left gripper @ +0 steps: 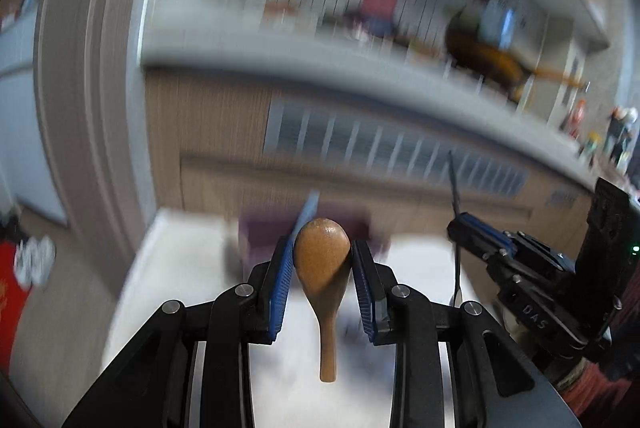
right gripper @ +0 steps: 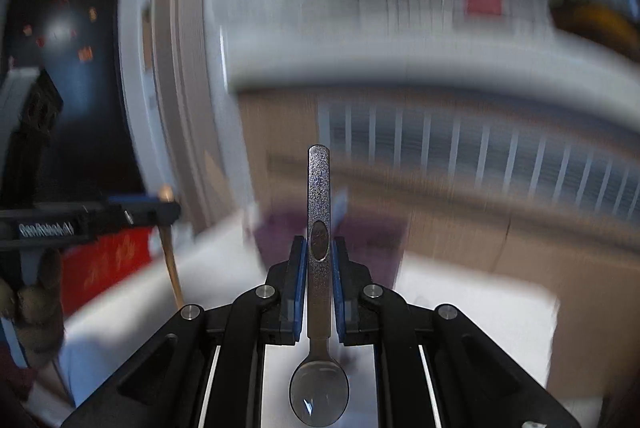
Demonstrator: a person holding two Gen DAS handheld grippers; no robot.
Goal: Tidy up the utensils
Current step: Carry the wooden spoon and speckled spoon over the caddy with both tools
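Two utensils aloft over a white counter: left tongs clamped on the bowl of a wooden spoon, bowl up, handle hanging down betw. the blue pads; right tongs clamped on the speckled handle of a metal spoon, handle tip up, shiny bowl low nr the camera. Bkgd heavily blurred – a purple shape at the counter's far edge, wood-front cabinet w/ slatted grille behind

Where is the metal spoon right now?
In the right wrist view, the metal spoon is clamped by its handle between the right tongs, bowl hanging toward the camera.
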